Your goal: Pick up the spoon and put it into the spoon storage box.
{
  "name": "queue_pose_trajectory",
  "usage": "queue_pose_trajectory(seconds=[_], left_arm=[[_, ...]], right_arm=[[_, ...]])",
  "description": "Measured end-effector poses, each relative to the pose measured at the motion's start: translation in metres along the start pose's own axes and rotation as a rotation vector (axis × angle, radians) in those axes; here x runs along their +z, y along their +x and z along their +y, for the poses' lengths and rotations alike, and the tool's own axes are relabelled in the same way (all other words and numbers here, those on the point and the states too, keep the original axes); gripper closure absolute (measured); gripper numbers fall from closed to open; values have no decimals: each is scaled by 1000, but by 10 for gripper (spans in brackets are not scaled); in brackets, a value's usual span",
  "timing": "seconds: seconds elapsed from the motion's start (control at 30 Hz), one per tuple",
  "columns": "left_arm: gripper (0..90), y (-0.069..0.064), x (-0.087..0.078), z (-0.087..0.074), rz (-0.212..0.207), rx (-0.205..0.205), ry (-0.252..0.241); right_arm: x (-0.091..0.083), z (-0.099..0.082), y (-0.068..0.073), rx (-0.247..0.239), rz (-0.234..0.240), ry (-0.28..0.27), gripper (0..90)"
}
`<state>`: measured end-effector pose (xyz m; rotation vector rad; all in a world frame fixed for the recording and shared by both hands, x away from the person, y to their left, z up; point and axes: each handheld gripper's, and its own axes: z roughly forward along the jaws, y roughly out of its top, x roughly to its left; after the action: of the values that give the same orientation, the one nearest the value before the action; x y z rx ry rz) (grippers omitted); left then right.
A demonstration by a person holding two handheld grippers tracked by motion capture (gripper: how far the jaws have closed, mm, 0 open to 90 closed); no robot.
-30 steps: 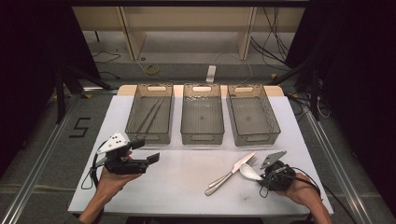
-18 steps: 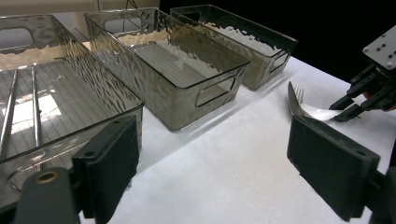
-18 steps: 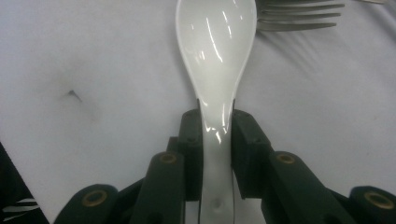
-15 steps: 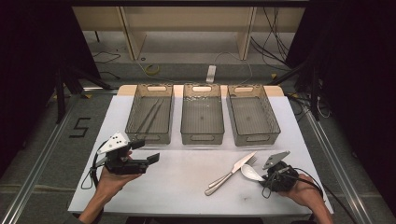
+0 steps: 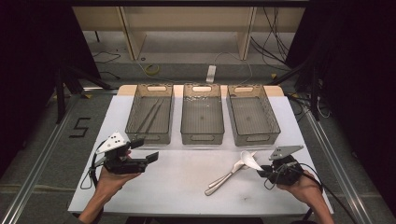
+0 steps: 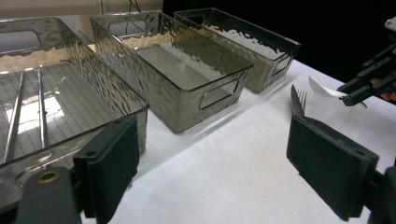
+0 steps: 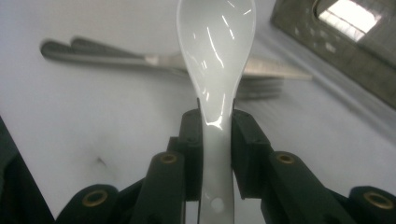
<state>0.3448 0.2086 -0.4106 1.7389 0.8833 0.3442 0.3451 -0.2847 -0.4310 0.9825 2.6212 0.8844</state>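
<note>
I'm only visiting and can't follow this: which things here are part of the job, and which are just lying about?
In the job:
- white spoon, clamped in the right gripper
- fork and knife on the table
- three bins; the left one holds two metal rods

Lying about:
- cables on the floor
- left gripper, open and holding nothing

We see a white table [image 5: 177,186] on a grey floor [image 5: 42,154] w/ a black "5" [image 5: 78,127] marked at left. Behind it, a beige shelf unit [image 5: 187,18], loose cables [image 5: 275,42] & a white power strip [image 5: 211,73]. Dark either side; light falls mid-room.
</note>
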Motion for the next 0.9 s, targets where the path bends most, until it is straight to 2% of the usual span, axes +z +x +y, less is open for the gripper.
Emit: queue_pose_trajectory(seconds=[0.2,0.3,0.57,0.9], left_arm=[[165,2,0,0,5,-7,-2],[165,2,1,0,6,-11,-3],[162,2,0,0,11,-4,-9],[159,2,-1,0,19,2,-19]], right_arm=[[-2,28,-7,60,52,-113,762],[4,46,-8,39,56,-118,762],[17,85,-13,49,43,-155,762],[24,124,-24,75,27,-197,762]])
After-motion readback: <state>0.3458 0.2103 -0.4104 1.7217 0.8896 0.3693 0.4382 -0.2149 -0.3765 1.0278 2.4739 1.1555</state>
